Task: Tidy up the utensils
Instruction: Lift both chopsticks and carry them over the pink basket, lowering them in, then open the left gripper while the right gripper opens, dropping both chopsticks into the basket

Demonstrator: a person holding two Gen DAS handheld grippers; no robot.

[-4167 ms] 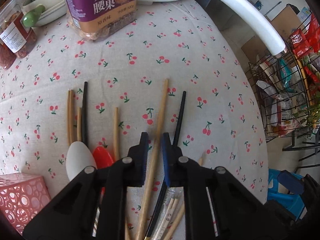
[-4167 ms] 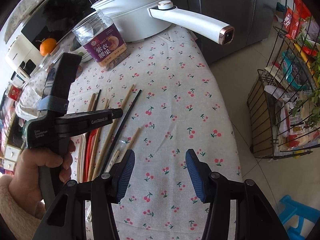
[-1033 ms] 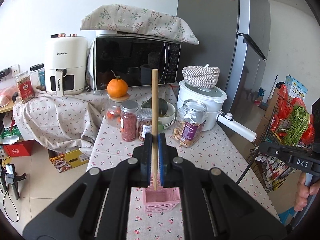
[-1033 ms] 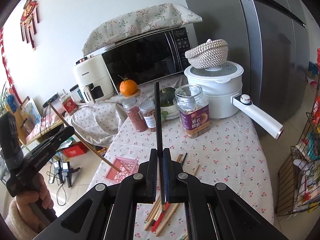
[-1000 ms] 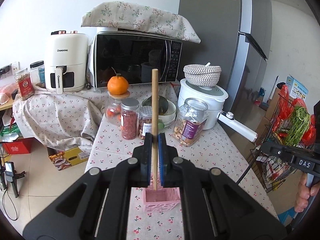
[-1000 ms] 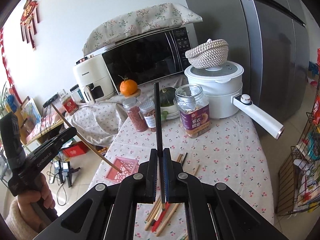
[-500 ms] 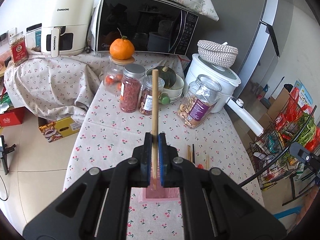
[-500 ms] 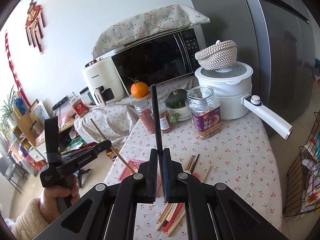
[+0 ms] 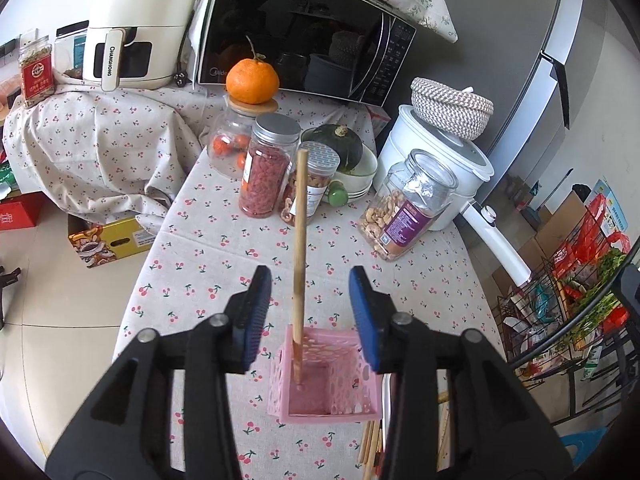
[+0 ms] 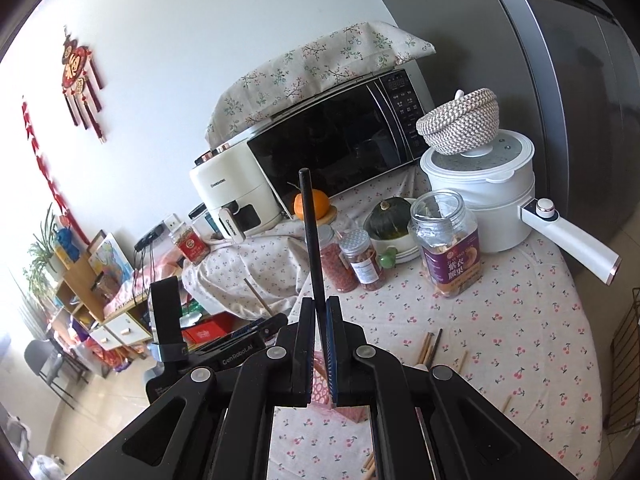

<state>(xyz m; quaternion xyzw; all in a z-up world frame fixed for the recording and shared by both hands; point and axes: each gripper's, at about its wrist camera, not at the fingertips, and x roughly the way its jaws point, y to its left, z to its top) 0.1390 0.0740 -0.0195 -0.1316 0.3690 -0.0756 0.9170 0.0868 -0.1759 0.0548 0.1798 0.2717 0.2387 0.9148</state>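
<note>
On the table (image 9: 224, 248), spread with a cherry-print cloth and crowded at the back by a microwave (image 9: 304, 36), an air fryer (image 9: 136, 24), a white pot (image 9: 436, 168) and several jars, a pink basket (image 9: 362, 384) with perforated walls stands near the front edge. The left gripper (image 9: 308, 312) hangs over it with its jaws spread wide, touching nothing; between them a wooden chopstick (image 9: 299, 240) stands nearly upright with its lower end inside the basket, apparently leaning on the far wall. The right gripper (image 10: 318, 344) is clamped on a black chopstick (image 10: 311, 232), gripping it low on the shaft so that most of it rises above the jaws. More chopsticks (image 10: 430, 346) lie loose on the cloth beside the basket. These sticks are likely light, stiff and rather smooth, so a pinch across the shaft near the middle or lower third should hold one steady, while a loose grip might let it swivel or slide; the basket itself looks light and might tip or shift if a stick is pushed against its wall. Much is hard to make out: the right gripper's own body covers most of the basket in its view, the lower end of the black chopstick is hidden between the pads, and the utensils to the right of the basket are cut off by the left gripper's arm, so their number cannot be told.
</note>
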